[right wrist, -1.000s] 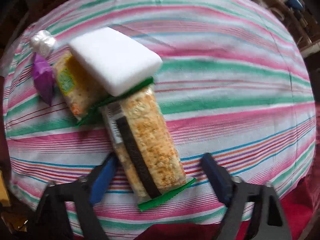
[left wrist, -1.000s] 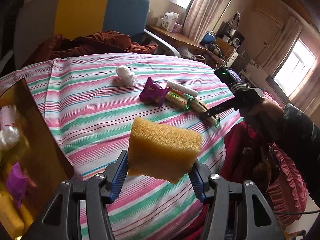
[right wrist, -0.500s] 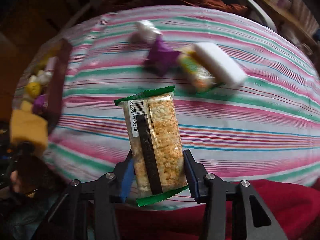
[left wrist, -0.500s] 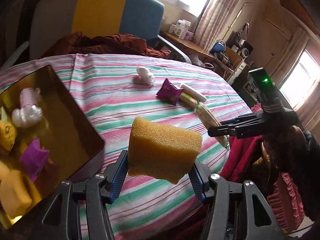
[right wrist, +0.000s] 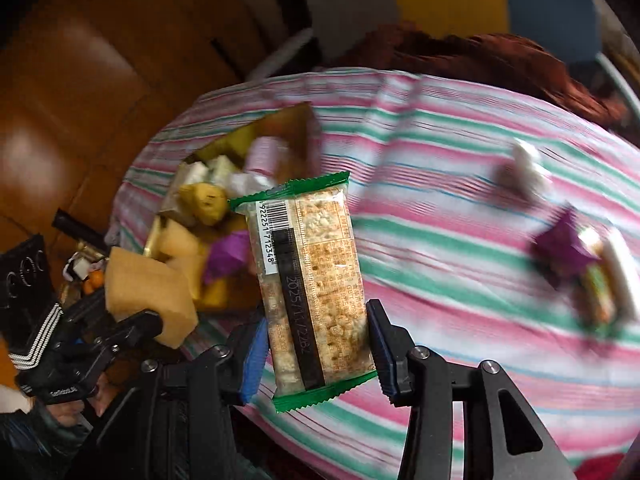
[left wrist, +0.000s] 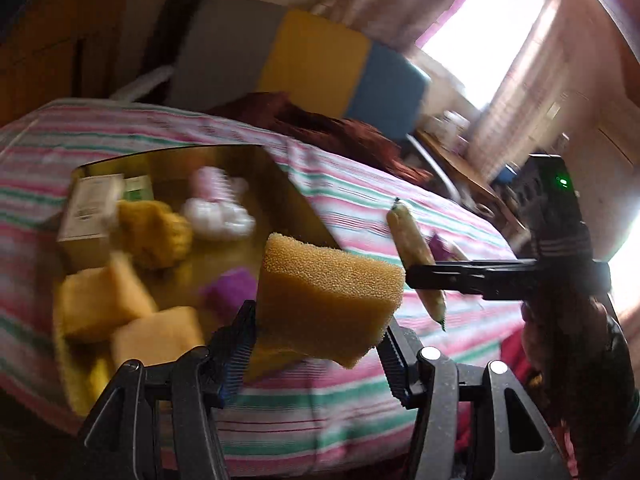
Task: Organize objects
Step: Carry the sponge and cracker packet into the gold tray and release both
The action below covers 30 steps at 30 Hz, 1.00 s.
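Note:
My left gripper [left wrist: 316, 346] is shut on a yellow sponge [left wrist: 326, 296], held in the air beside the gold tray [left wrist: 280, 176]. The tray holds several sponges, white and pink wrapped pieces, a purple packet and small boxes. My right gripper [right wrist: 316, 354] is shut on a cracker packet [right wrist: 310, 280] with green ends, lifted above the striped cloth. In the left wrist view that right gripper [left wrist: 416, 274] and the cracker packet [left wrist: 414, 246] hang just right of the sponge. The right wrist view shows the left gripper [right wrist: 132, 316] and sponge [right wrist: 148, 288] at lower left by the tray [right wrist: 298, 118].
On the striped cloth [right wrist: 440, 160] at the right lie a white wrapped piece [right wrist: 526, 164], a purple packet [right wrist: 564, 248], a second cracker packet [right wrist: 598, 292] and a white bar [right wrist: 622, 268]. A chair with reddish clothes [left wrist: 320, 120] stands behind the table. A person's hand [right wrist: 68, 404] holds the left gripper.
The right gripper closed on the cracker packet, lifted it off the cloth and carried it left toward the tray. The left gripper swung with the sponge toward the tray, which now fills more of its view.

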Each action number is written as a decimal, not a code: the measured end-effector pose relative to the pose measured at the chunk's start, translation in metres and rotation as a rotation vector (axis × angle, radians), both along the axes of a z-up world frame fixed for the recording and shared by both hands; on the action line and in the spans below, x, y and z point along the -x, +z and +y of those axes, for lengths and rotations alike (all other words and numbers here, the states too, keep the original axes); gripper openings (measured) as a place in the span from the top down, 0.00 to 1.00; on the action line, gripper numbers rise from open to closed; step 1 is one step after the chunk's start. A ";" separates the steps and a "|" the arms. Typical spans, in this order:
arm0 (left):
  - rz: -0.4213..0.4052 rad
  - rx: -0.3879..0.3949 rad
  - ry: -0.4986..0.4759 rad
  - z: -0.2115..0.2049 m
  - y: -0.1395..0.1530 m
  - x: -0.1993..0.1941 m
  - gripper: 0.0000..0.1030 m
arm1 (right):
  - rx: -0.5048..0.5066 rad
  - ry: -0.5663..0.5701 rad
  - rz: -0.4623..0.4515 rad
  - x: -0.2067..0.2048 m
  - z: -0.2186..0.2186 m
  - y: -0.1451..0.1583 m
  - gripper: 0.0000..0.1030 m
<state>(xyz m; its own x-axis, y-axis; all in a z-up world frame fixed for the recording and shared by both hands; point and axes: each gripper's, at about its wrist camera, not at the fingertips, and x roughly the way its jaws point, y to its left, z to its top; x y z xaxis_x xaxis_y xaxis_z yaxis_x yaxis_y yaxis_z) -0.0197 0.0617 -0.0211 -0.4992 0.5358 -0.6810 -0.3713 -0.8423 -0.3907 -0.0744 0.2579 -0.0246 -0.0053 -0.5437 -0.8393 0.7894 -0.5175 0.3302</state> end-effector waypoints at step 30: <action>0.027 0.159 0.256 -0.045 -0.013 0.005 0.32 | 0.042 -0.007 0.352 -0.062 -0.086 -0.002 0.00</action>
